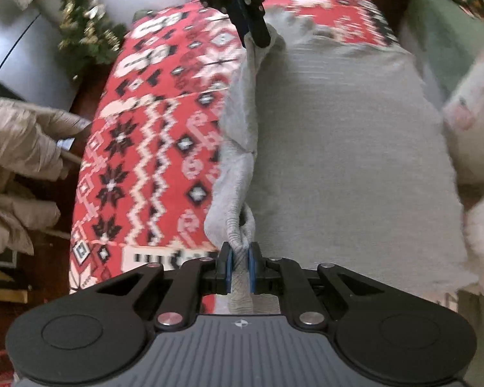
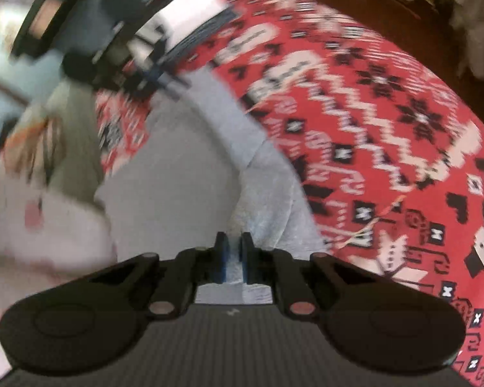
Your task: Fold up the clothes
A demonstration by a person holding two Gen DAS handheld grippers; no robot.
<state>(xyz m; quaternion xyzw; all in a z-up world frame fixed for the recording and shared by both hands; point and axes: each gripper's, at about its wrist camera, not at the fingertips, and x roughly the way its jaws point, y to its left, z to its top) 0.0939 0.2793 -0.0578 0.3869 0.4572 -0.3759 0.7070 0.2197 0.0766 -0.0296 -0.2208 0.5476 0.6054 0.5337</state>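
- Left gripper (image 1: pixel 240 259), left wrist view: jaws are seen nearly closed, blue pads pinching a bunched ribbed edge of the grey garment (image 1: pixel 338 148).
- Grey garment is spread over the right part of the red patterned blanket (image 1: pixel 145 135); one long edge is lifted into a ridge running from the left gripper to the far end.
- Right gripper (image 1: pixel 253 37) is noted at the far end of that ridge, its fingers closed on the cloth.
- White fabric (image 1: pixel 474 135) is noted at the blanket's right edge; a green garland (image 1: pixel 84 32) lies beyond its far left corner.
- Right gripper (image 2: pixel 234 256), right wrist view, heavily blurred: jaws are narrowly set with grey garment (image 2: pixel 184 167) cloth between the pads.
- Left gripper (image 2: pixel 138 64) is seen at the garment's far edge, detail lost to blur.
- Red patterned blanket (image 2: pixel 371 113) is exposed to the right of the garment.
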